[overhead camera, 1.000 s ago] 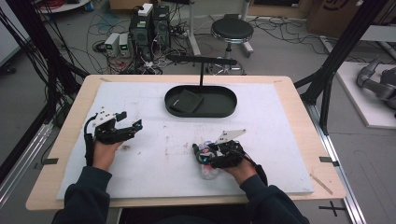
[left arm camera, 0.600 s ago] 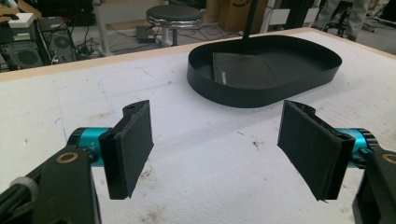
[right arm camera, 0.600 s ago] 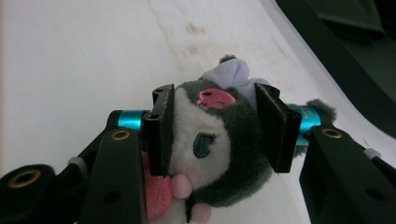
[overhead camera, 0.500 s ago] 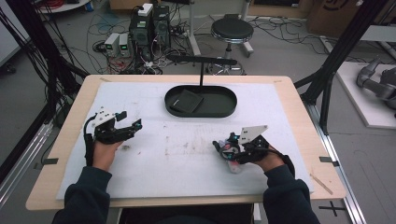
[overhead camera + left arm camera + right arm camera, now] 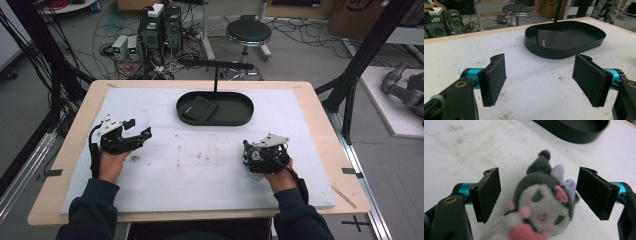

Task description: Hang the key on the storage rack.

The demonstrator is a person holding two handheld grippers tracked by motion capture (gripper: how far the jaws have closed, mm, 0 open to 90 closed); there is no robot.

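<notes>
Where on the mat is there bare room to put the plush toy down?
Widest free patch: the white mat between the left tool and the right tool, in front of the black tray. The tray's right half is also bare. The plush toy crowds the right tool's spot.

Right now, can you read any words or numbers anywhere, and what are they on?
Nothing can be read for sure.
Black pad in the black tray: a small pale line of print, too blurred to read.
Cardboard box on the floor: dark marks, cut off and unreadable.

High view overhead facing forward, tool views low, close — all share black tray.
</notes>
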